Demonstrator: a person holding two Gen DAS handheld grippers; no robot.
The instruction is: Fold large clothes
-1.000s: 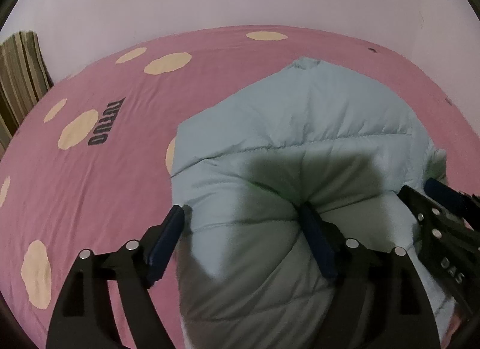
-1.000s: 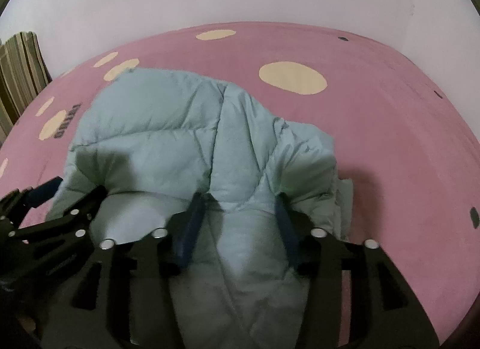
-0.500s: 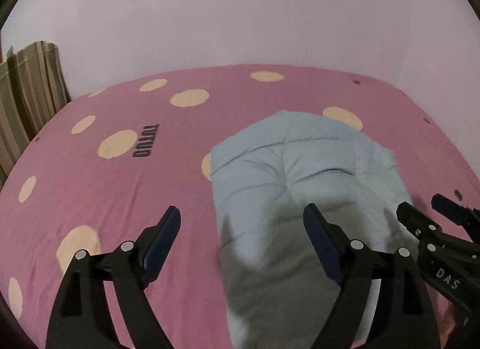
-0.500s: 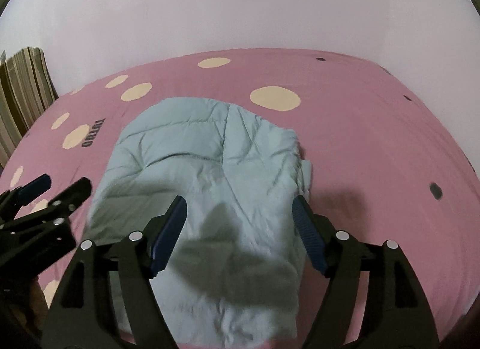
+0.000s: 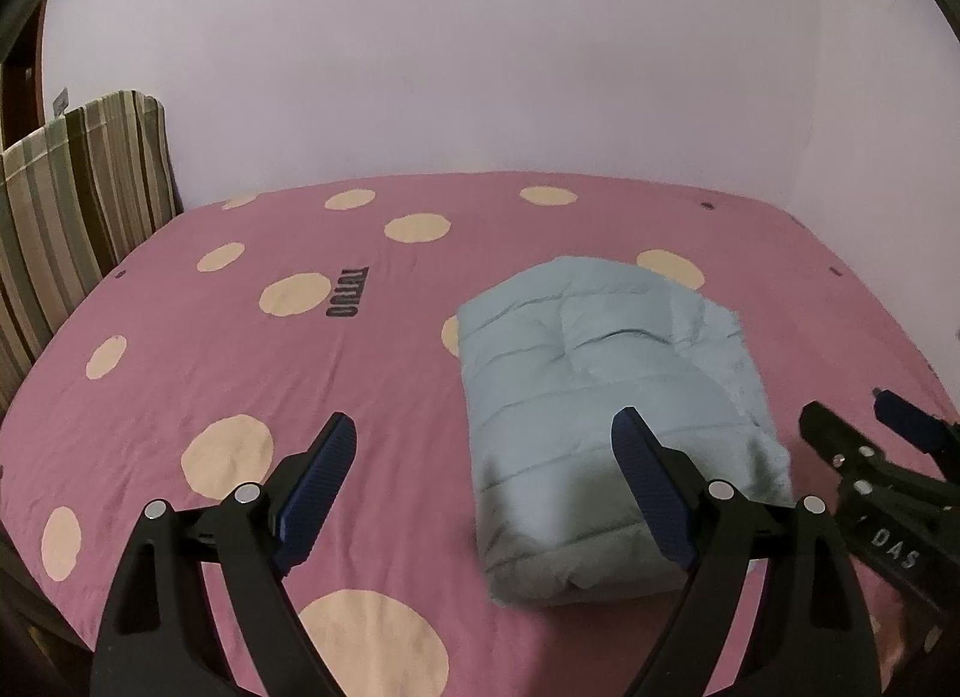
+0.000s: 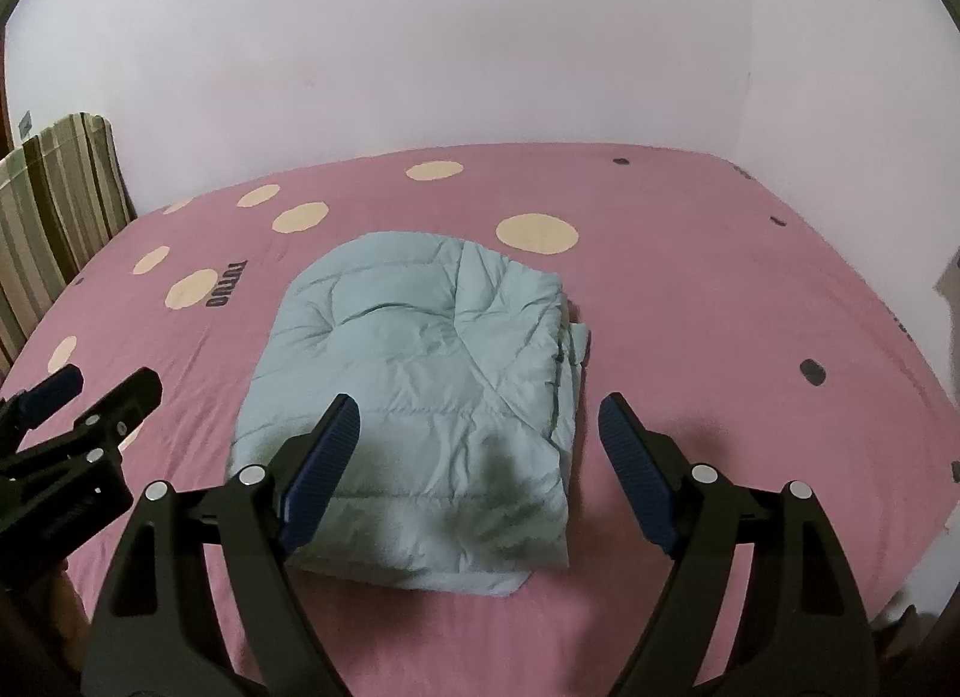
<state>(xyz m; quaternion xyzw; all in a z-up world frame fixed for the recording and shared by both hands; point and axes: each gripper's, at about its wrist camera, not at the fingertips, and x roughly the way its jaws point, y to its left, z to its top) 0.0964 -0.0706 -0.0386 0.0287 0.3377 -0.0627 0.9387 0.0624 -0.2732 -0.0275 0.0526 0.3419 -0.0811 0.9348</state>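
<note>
Now that both tools have let go and drawn back and upward from it, the pale blue quilted jacket (image 6: 420, 397) lies by itself as a compact, roughly rectangular bundle on the pink spotted bed (image 6: 720, 277). A second ago its padding bulged up between the pads of each tool; now nothing is lifted, and the layers stay stacked, with some edges showing along the bundle's right side. That suggests the last fold is laid down and the task is at or close to its end, perhaps with only some tidying left.

The left tool (image 5: 483, 484) stands wide apart and empty, the bundle ahead of it and toward its right finger, well clear of the pads. The right tool (image 6: 480, 466) is opening further at this moment, also with nothing between its jaws; the bundle sits ahead and toward its left finger. Each tool shows at the edge of the other's view, side by side.
</note>
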